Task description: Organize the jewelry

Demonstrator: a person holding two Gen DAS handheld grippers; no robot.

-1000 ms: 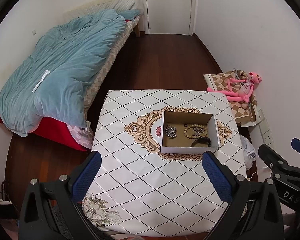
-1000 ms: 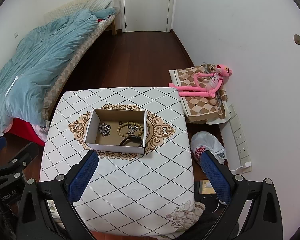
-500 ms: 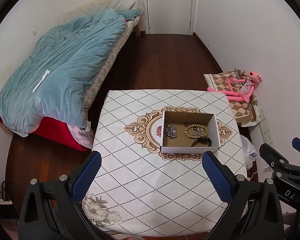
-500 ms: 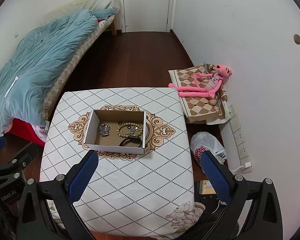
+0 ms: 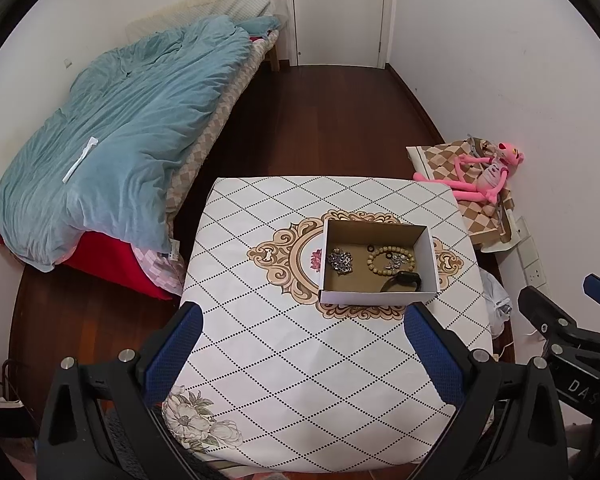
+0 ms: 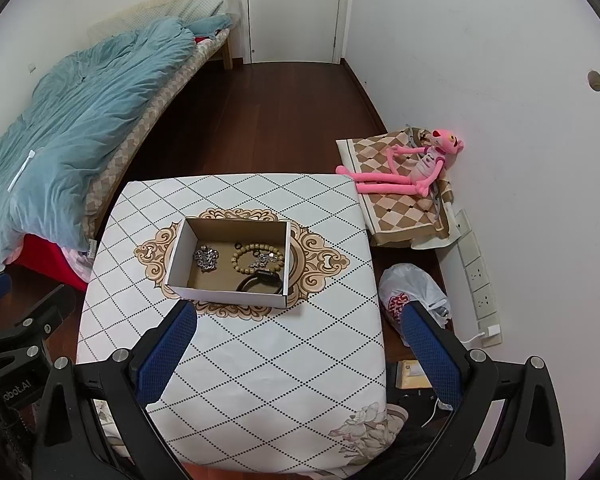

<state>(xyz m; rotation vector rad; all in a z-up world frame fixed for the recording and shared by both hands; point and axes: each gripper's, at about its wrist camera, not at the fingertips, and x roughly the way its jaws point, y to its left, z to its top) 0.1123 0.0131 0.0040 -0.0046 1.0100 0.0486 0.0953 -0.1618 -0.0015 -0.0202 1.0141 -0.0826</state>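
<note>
An open cardboard box [image 5: 376, 296] [image 6: 226, 293] sits on the patterned table. Inside lie a silver chain pile [image 5: 341, 261] [image 6: 206, 258], a wooden bead bracelet [image 5: 390, 259] [image 6: 256, 259], a small black ring [image 5: 370, 247] [image 6: 238, 245] and a black band [image 5: 402, 282] [image 6: 262, 281]. My left gripper [image 5: 302, 354] is open and empty, held high above the table's near half. My right gripper [image 6: 298, 354] is open and empty, also high above the near edge. Each gripper shows at the edge of the other's view.
The table [image 5: 300, 380] [image 6: 268, 360] has a white diamond-pattern cloth. A bed with a blue duvet [image 5: 120, 132] lies to the left. A pink plush toy [image 6: 412, 168] on a cushion, a plastic bag [image 6: 414, 294] and wall sockets [image 6: 480, 276] are to the right.
</note>
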